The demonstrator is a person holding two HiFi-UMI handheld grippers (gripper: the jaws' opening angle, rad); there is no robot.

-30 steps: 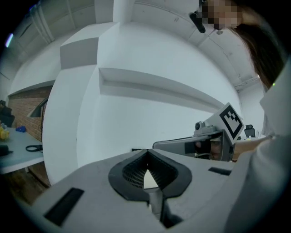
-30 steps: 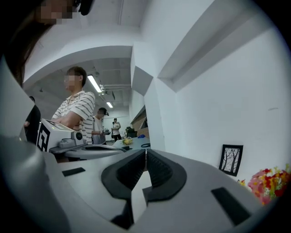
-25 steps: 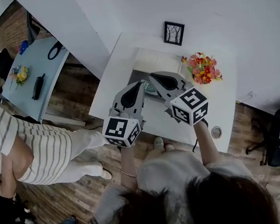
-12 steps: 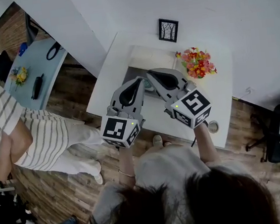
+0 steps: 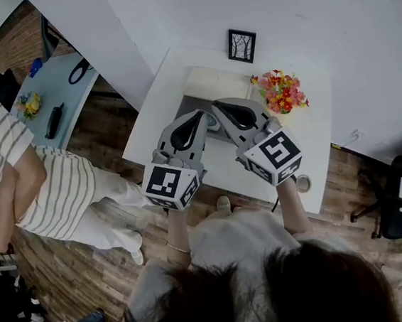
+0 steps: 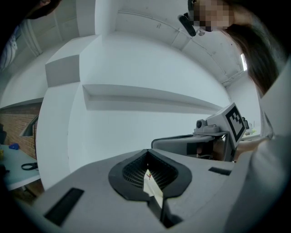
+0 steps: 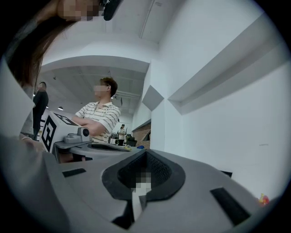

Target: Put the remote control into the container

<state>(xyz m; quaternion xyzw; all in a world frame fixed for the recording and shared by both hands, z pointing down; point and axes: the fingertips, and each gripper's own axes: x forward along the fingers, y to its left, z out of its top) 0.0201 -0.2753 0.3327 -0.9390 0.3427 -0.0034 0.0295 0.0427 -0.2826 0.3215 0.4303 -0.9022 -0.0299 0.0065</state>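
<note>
Nearby, flowers (image 5: pixel 279 91) and a framed picture (image 5: pixel 242 46) stand beyond the left claw (image 5: pixel 203 118) and right claw (image 5: pixel 217 108), both closed, empty.

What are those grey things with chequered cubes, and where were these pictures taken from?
No robot: a person holds a grey two-jaw tool in each hand, the left gripper and the right gripper. The overhead picture comes from a head camera, the other two from cameras on each gripper. Both grippers are shut and empty. Below is a white desk with red and orange flowers, a small black-framed picture and a pale box.
</note>
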